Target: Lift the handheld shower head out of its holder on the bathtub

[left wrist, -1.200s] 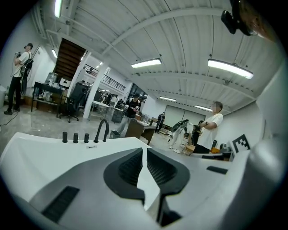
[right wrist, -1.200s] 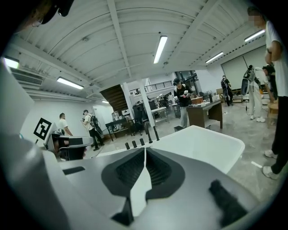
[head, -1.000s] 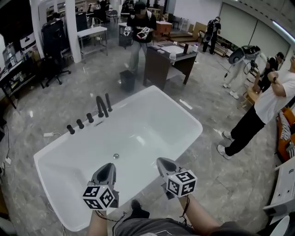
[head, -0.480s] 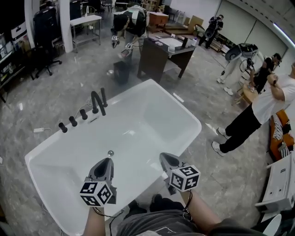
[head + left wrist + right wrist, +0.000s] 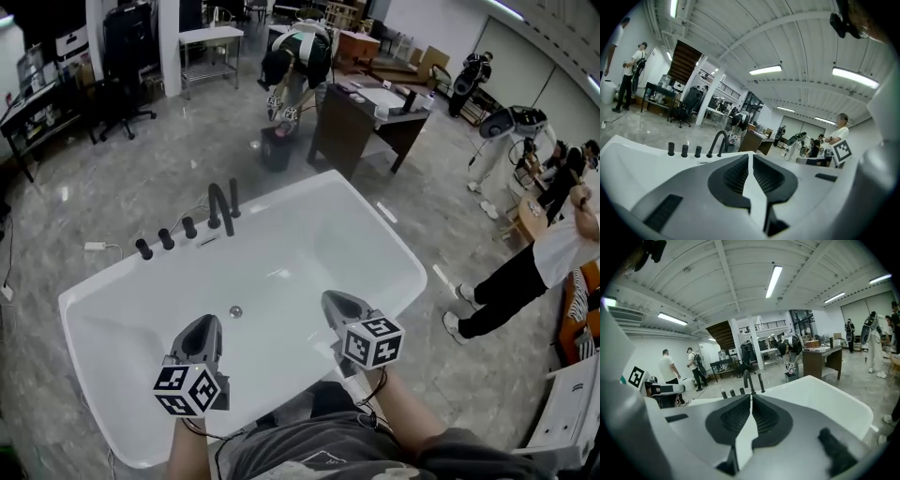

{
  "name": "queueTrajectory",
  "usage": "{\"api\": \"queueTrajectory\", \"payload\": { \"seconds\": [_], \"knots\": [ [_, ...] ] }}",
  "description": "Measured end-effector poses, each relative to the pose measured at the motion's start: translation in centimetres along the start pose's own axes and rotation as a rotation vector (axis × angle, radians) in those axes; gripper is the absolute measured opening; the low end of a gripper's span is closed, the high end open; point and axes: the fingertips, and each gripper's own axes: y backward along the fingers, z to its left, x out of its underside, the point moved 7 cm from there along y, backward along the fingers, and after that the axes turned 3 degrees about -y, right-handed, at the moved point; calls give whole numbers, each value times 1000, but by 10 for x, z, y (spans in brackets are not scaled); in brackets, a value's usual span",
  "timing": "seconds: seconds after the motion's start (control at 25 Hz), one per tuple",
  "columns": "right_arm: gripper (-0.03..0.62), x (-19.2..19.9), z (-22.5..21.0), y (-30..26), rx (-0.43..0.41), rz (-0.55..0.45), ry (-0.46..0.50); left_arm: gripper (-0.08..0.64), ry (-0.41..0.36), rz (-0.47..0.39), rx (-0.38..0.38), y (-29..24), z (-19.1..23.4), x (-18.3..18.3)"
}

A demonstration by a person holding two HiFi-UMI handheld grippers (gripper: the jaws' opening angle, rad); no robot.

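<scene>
Currently my left gripper (image 5: 205, 325) and right gripper (image 5: 334, 305) are both clenched, empty, over the bathtub (image 5: 403, 246). The shower head (image 5: 233, 198) stands in its holder on the far rim, beside the faucet (image 5: 217, 206). Risk: arriving clenched, I'd knock it or snag the faucet.

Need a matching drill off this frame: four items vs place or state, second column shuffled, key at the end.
Things:
1. shower head
2. drain
3. knobs
4. right gripper

Places or states:
A. jaws shut, nothing held
B. floor of the tub
C. row of three on the rim, left of the spout
D. upright on the rim, right of the spout

Pairs: 1-D, 2-B, 3-C, 4-A
</scene>
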Motion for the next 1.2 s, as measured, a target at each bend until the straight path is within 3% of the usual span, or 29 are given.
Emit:
{"api": "queueTrajectory", "payload": {
  "seconds": [0.36, 0.72, 0.92, 1.2],
  "knots": [
    [26, -37, -58, -65, -183, 28, 32, 40, 34, -20, -185, -48, -30, -8],
    [26, -78, -128, -136, -283, 35, 82, 40, 14, -41, -319, -125, -47, -24],
    [26, -92, -142, -176, -343, 35, 110, 40, 27, -88, -344, -160, -44, -30],
    [27, -101, -149, -232, -393, 16, 92, 40, -39, -94, -387, -206, -27, -40]
  ]
}}
